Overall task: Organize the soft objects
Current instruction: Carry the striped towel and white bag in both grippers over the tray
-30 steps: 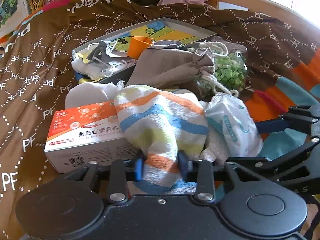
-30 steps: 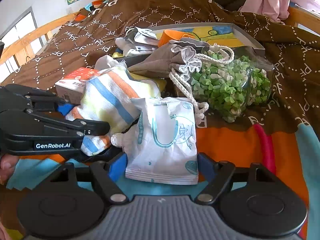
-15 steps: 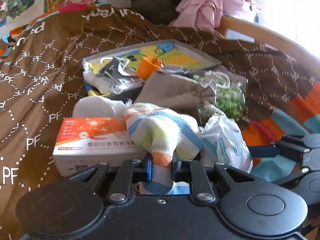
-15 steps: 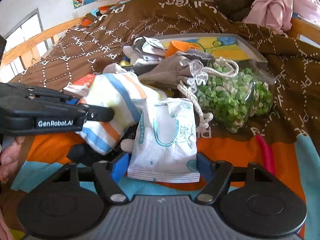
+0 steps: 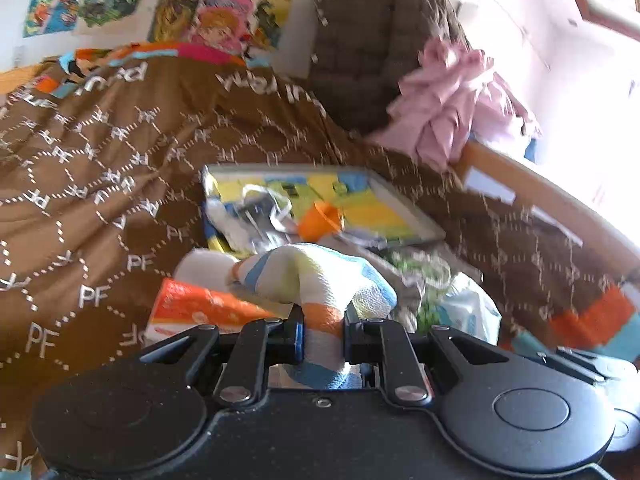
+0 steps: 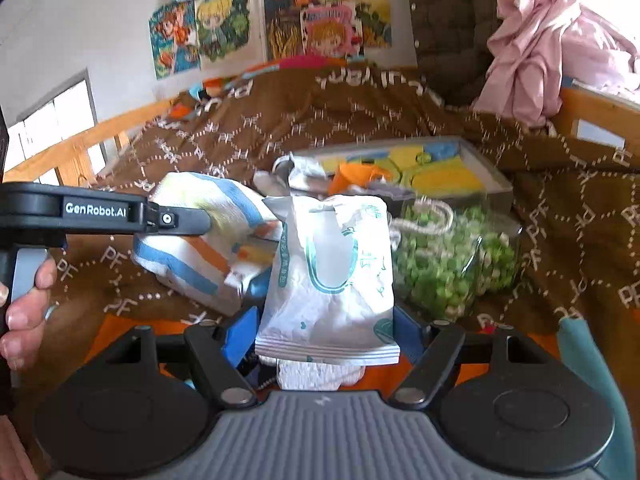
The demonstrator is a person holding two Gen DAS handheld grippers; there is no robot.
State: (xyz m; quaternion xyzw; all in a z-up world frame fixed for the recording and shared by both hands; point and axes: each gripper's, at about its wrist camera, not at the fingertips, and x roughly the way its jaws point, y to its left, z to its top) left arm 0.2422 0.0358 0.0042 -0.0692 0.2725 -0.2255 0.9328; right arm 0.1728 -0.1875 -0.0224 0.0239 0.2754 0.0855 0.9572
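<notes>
Cluttered brown bedspread [image 6: 360,120], two grippers at work.
Left gripper [image 5: 322,336] clenches striped cloth [image 5: 320,276]; right gripper [image 6: 324,336] grasps white packet [image 6: 328,280].

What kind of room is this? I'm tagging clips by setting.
Most likely a bedroom: a brown patterned bedspread over a wooden-framed bed, cartoon posters on the wall, pink clothing draped at the far end.

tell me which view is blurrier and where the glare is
Left wrist view: motion smear across the quilt and tray, window glare washes out the upper right; the towel in the left tongs stays fairly sharp. Right wrist view: milder blur, even light, pouch readable.
</notes>
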